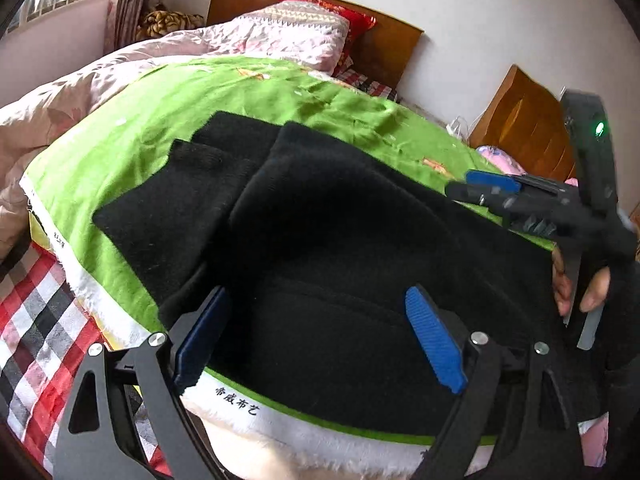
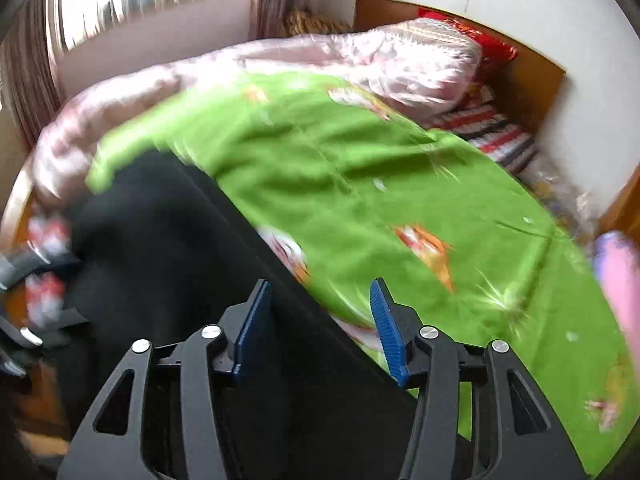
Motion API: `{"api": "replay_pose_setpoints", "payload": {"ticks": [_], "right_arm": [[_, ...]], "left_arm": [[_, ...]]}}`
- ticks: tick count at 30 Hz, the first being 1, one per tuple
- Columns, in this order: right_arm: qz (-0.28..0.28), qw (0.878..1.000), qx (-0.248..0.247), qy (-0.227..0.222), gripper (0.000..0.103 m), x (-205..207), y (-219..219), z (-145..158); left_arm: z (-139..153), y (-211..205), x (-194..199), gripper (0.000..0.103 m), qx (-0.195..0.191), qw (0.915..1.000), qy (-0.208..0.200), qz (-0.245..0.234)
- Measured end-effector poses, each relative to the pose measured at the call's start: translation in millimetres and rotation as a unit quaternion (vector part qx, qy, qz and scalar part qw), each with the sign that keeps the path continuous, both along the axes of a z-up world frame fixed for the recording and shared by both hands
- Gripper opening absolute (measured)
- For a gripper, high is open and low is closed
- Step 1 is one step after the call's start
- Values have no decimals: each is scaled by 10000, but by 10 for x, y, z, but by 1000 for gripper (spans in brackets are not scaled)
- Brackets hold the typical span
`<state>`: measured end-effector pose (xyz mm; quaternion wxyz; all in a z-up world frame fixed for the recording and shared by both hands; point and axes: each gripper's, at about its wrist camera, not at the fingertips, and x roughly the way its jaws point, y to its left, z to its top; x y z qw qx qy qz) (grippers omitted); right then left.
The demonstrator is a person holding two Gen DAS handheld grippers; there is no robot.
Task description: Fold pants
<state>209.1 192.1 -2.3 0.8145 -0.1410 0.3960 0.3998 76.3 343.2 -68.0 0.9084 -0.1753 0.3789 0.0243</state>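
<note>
Black pants (image 1: 320,208) lie folded on a green sheet (image 1: 160,120) spread over the bed, with the leg ends toward the far left. My left gripper (image 1: 320,320) stands wide open just above the near part of the pants, and its blue pads (image 1: 434,340) press on nothing. A hand holds my right gripper (image 1: 472,189) at the pants' right edge. In the blurred right wrist view, the right gripper (image 2: 320,316) is open over the straight edge of the pants (image 2: 160,240), with cloth below the jaws and not pinched.
A pink quilt (image 1: 100,80) and pillows (image 1: 296,32) are heaped at the bed's far side by the wooden headboard (image 1: 384,44). A red checked cloth (image 1: 40,320) lies at the near left. A wooden nightstand (image 1: 528,128) stands on the right. The sheet's white hem (image 1: 280,420) runs along the near edge.
</note>
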Motion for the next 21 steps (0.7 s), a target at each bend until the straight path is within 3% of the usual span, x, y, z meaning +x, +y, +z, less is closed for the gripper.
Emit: {"api": "replay_pose_setpoints", "payload": {"ticks": [2,5,6,8,9,14,15,18,20,21], "right_arm": [[433,9986,114,275,54,-63,172,-18],[1145,9923,-429,176,60,-201,559,-214],[1053,9916,-754,-47,61,-182,649,-296],[805,9944,-670,-100,62,-64,711,-277],[426,9964,-717,-174,62,27,714,-241],[387,9975,397,443,62,113,605,-29],[388,9979,332,393,62,90,621,-17],[345,9975,-601,153,63,84,885,-319],[202,9978,-632,61,72,119,913,-355],[124,9985,-529,93,72,139,897,-326]], "left_arm": [[-4,33,-5,92,-96,9999,-106,48],[34,11,-17,92,-59,9999,-118,87],[62,-9,-31,92,46,9999,-119,102],[155,-32,-90,92,290,9993,-193,110],[199,-25,-129,94,355,9990,-234,133],[343,200,-316,99,402,9968,-427,537],[342,240,-312,99,321,9968,-450,583],[259,292,-222,99,217,9970,-335,668],[180,297,-186,99,235,9963,-134,818],[163,300,-190,99,222,9962,-109,836]]}}
